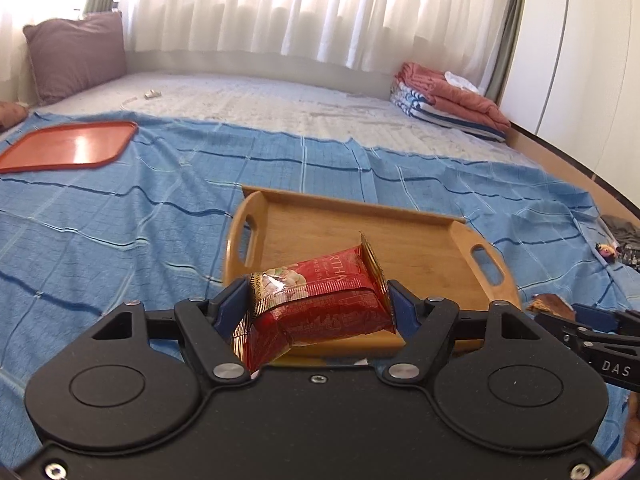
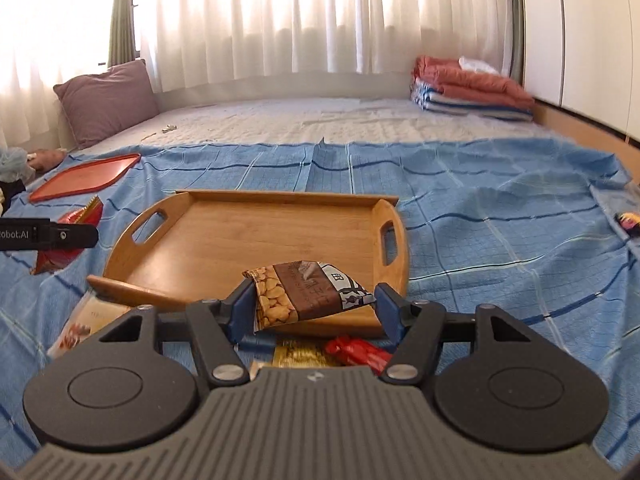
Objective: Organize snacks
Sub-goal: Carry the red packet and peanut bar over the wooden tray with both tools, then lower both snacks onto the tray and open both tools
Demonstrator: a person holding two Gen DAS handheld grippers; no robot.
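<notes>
Blue checked sheet (image 2: 480, 208) covers the near half of the bed; bare mattress beyond, curtains at the far wall. It serves as the work surface, so everything for the task lies on it.

Wooden tray (image 2: 256, 236) sits near centre, handles left and right, floor bare. Likely the destination: both claws point at it, each with a packet.

Orange tray (image 1: 68, 146) lies far left, also bare. Possibly a second sorting bin; cannot tell which snack belongs where.

Folded blankets (image 2: 472, 88) far right and a purple pillow (image 2: 106, 100) far left, well apart from the work.

Left gripper (image 1: 316, 304) pinches a red snack packet (image 1: 324, 300) across its width, pads pressing both ends. The packet hangs over the near edge of the wooden tray, clear of it, ready for a drop inside.

Right gripper (image 2: 314, 308) pinches a brown cracker packet (image 2: 304, 292) the same way, held above the tray's near right rim.

Loose snacks (image 2: 352, 350) lie on the sheet just below the right claw, near side of the tray: a red wrapper and a gold one, not yet sorted. Another pale packet (image 2: 88, 320) lies near left, beside the tray's corner.

Judgement: early in the task.
</notes>
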